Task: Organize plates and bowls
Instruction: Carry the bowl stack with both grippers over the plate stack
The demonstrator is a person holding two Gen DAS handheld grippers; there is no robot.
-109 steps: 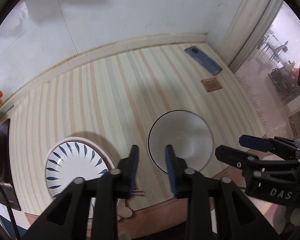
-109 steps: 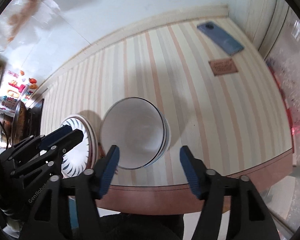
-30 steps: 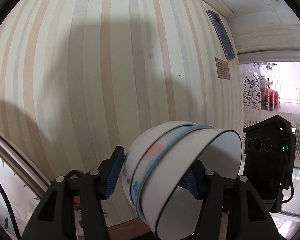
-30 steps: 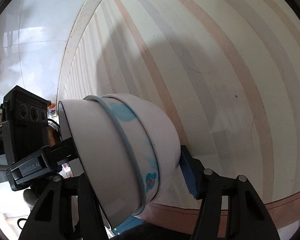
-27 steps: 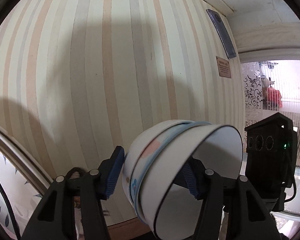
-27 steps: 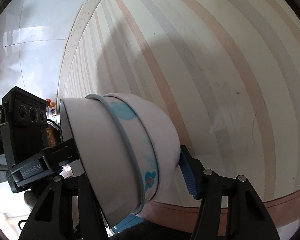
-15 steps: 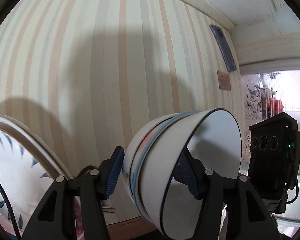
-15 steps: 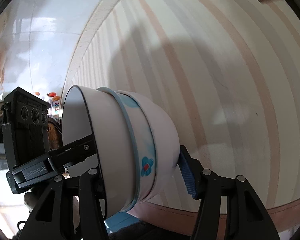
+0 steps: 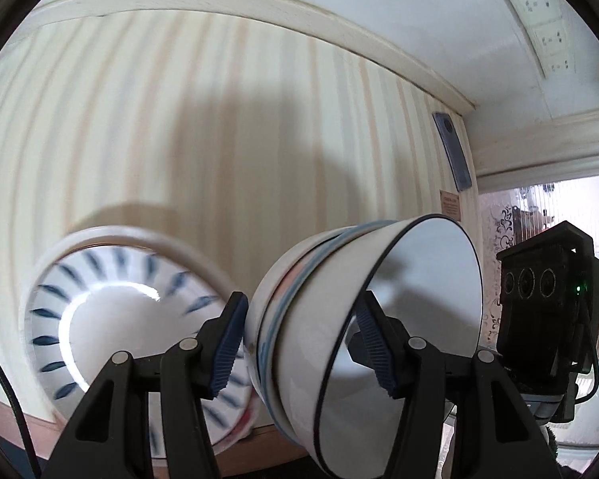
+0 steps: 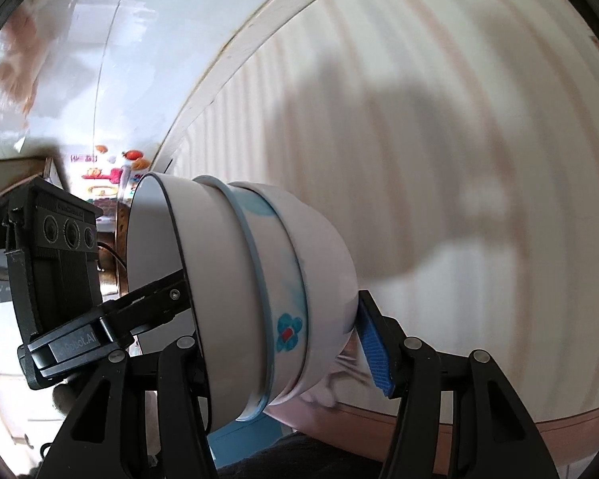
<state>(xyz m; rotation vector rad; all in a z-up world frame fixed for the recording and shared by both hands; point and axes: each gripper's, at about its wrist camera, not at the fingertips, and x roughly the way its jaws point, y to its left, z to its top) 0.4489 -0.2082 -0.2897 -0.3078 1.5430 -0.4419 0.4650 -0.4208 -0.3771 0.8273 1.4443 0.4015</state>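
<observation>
**Nested bowls in a two-gripper carry, plate stack on the left**

Striped cloth in cream, tan and grey covers the table (image 9: 179,119), which meets a white wall at its far edge. Both views show motion blur.

Objects: a stack of nested bowls (image 9: 339,319), white, the inner one with a thin dark rim, a middle one with a pale blue rim and a small blue flower with a red centre. The stack is off the table and tipped on its side. A blue-leaf plate (image 9: 112,319) lies on the table to the left, with a second rim showing under it.

Grip: the left hand-held gripper (image 9: 299,343) straddles the stack, one blue pad on the outer wall and the other inside the bowl, closed on the wall between them. The right hand-held gripper (image 10: 279,339) spans the stack from the other side; its right pad touches the base of the bowls, its left finger is hidden behind the rim, so I judge it clamped on the stack but cannot confirm contact on that side.

Step, as judged: transport of the bowl stack, probably toward the plates. The next move calls for levelling the stack before lowering, and both grips releasing together.

Writing: the left gripper body, seen from the right wrist, carries a label partly legible as "Robot.AI". A small brown card (image 9: 450,202) far right bears print too small to read. A blue phone (image 9: 451,151) lies beyond it.
</observation>
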